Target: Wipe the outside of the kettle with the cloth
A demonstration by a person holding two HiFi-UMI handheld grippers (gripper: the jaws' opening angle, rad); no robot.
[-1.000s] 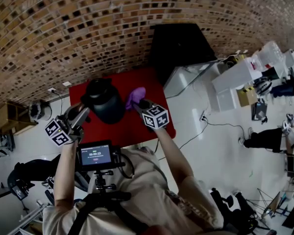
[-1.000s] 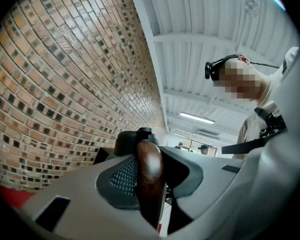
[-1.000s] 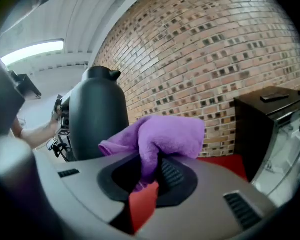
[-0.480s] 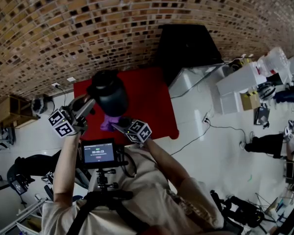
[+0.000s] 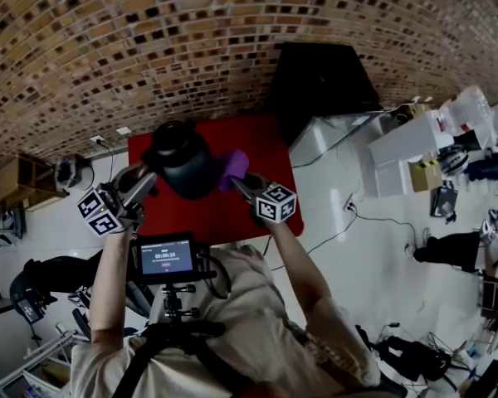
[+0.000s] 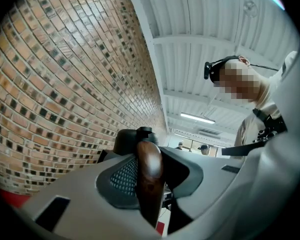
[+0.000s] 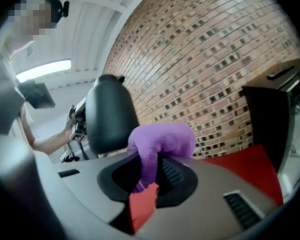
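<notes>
"Where is the rounded black kettle [image 5: 183, 168]?"

"Upright on the red table [image 5: 261, 201], toward its far left corner. The left gripper [image 5: 147, 181] is clamped tight on its brown wooden handle [image 6: 149, 171]."

"And the other claw?"

"The right gripper [image 5: 241, 184] pinches a fluffy purple cloth [image 5: 232, 165]. It is bunched above nearly closed jaws at the kettle's right flank, seemingly touching it. A brick wall [image 5: 149, 48] stands behind."

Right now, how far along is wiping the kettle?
Done: the left tool is clamped on the wooden handle, steadying the kettle. In hand: the right tool grips the purple cloth right beside the kettle's side; contact isn't clear. Left: probably more wiping, though nothing shows which areas are already clean.
</notes>
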